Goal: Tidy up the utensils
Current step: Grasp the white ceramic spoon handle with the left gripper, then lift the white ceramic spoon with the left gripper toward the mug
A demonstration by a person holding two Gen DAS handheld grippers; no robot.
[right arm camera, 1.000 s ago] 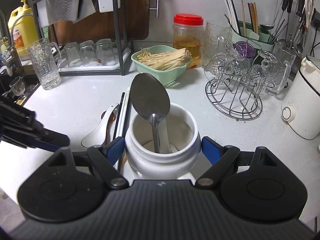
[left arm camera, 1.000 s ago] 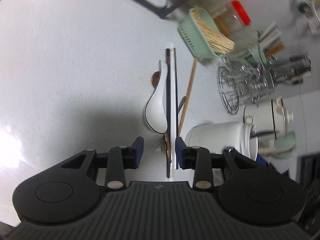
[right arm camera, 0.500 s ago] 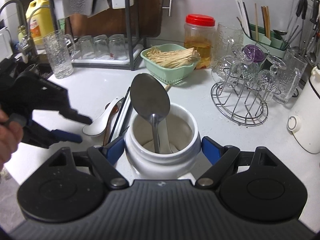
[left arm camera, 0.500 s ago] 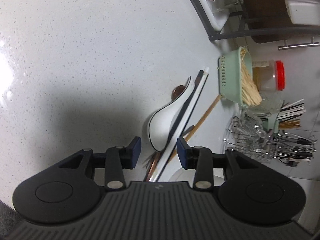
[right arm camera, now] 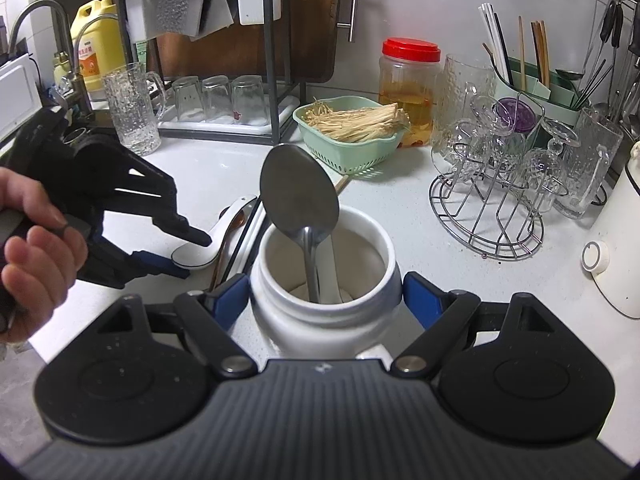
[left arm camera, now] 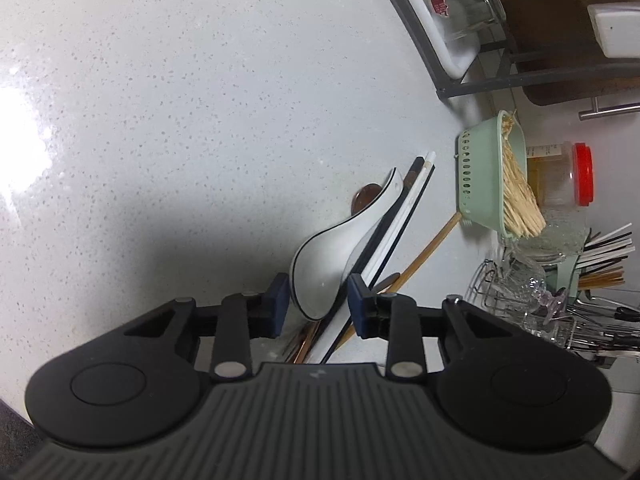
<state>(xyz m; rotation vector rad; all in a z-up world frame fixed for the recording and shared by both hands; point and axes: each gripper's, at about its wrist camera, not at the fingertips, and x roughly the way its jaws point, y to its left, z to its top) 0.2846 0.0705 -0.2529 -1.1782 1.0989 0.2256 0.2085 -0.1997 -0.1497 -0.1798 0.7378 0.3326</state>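
A white ceramic spoon [left arm camera: 320, 272] lies on the counter among black and white chopsticks [left arm camera: 404, 212], a wooden chopstick [left arm camera: 432, 244] and a brown spoon [left arm camera: 366, 196]. My left gripper [left arm camera: 318, 305] straddles the spoon's bowl, its jaws closing, with a thin gap still showing at the pads. From the right wrist view the left gripper [right arm camera: 191, 255] reaches in from the left, held by a hand. My right gripper [right arm camera: 325, 300] is shut on a white ceramic jar [right arm camera: 320, 332]. A metal spoon [right arm camera: 298, 196] stands in the jar, bowl up.
A green basket of pale stalks [right arm camera: 348, 148] and a red-lidded jar [right arm camera: 408, 80] stand behind the utensils. A wire rack of glasses [right arm camera: 492, 200] is at the right, a white appliance [right arm camera: 616, 248] beyond it. A dish rack [right arm camera: 224, 100] lines the back left.
My left gripper rolled and sank onto the white spoon, and its jaws narrowed around the bowl. The right gripper shifted slightly sideways with the jar still in it.
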